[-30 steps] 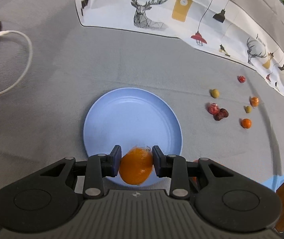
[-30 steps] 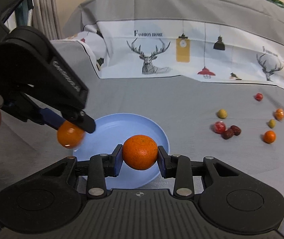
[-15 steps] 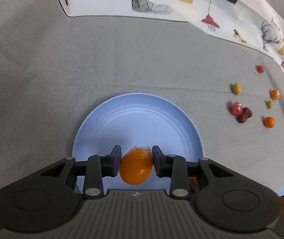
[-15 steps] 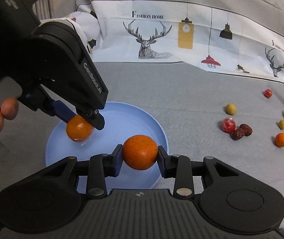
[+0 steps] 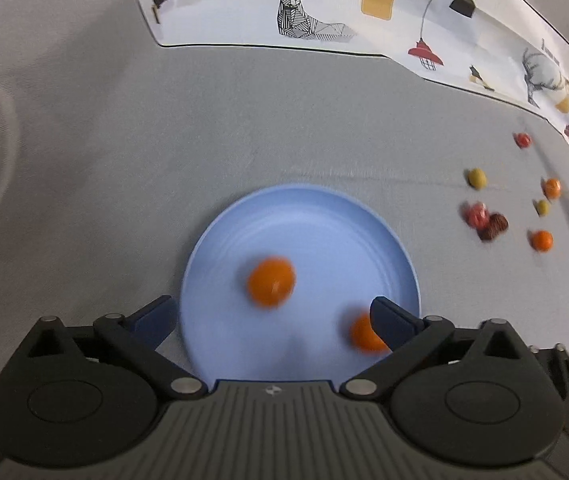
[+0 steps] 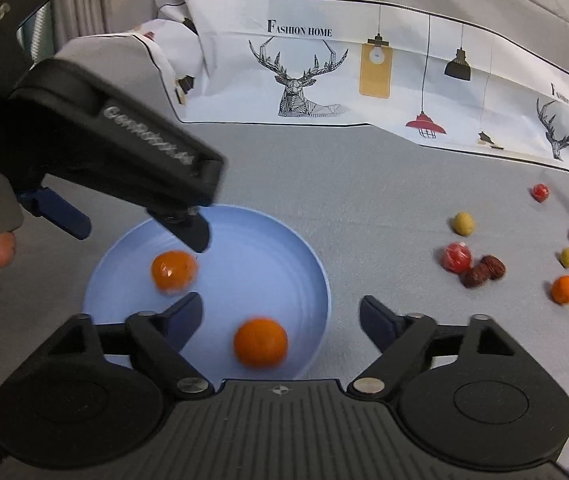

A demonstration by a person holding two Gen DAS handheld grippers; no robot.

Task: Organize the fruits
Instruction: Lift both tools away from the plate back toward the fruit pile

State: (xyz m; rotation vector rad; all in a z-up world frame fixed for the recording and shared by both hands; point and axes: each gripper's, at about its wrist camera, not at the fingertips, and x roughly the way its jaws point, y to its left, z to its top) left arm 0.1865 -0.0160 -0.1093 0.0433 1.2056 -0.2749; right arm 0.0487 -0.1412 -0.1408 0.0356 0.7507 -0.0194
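A light blue plate (image 5: 324, 216) (image 6: 284, 240) lies on the grey cloth. Two oranges are in it: a wrapped one (image 5: 271, 281) (image 6: 174, 271) and a plain one (image 5: 365, 334) (image 6: 260, 343). Both look blurred. My left gripper (image 5: 272, 312) is open and empty just above the plate's near edge; it also shows in the right wrist view (image 6: 140, 224), above the wrapped orange. My right gripper (image 6: 280, 316) is open and empty over the plate's right edge, with the plain orange just below it.
Several small fruits lie loose on the cloth to the right: a red one (image 6: 456, 257), dark dates (image 6: 483, 271), a small orange (image 6: 564, 289), green ones (image 6: 462, 223). A deer-print white cloth (image 6: 324, 72) lies behind. A white cable (image 5: 0, 152) loops at far left.
Both grippers have opened and let go of their oranges, which now sit in the plate. The left gripper has pulled up and back a little.
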